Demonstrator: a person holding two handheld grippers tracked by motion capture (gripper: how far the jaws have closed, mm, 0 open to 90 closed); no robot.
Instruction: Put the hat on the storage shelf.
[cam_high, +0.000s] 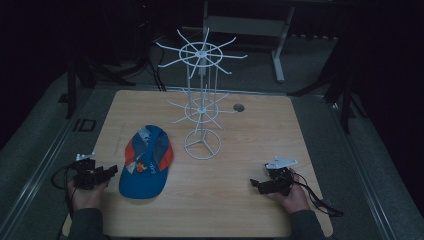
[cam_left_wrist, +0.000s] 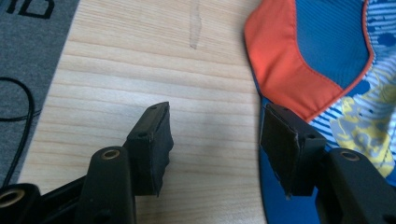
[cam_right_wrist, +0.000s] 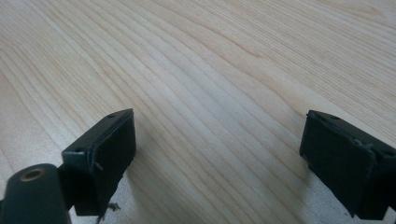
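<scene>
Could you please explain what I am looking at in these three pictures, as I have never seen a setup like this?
A person sits at a wooden table and holds a hand-held two-jaw gripper in each hand. The high view looks down from above: the left gripper is beside a blue and orange cap, the right gripper is over bare wood, and a white wire rack stands behind the cap. The other two pictures come from cameras riding on the grippers, looking along their black jaws. In the left gripper view the open jaws sit at the cap's edge; in the right gripper view the jaws are open over the table. Nothing is held.
</scene>
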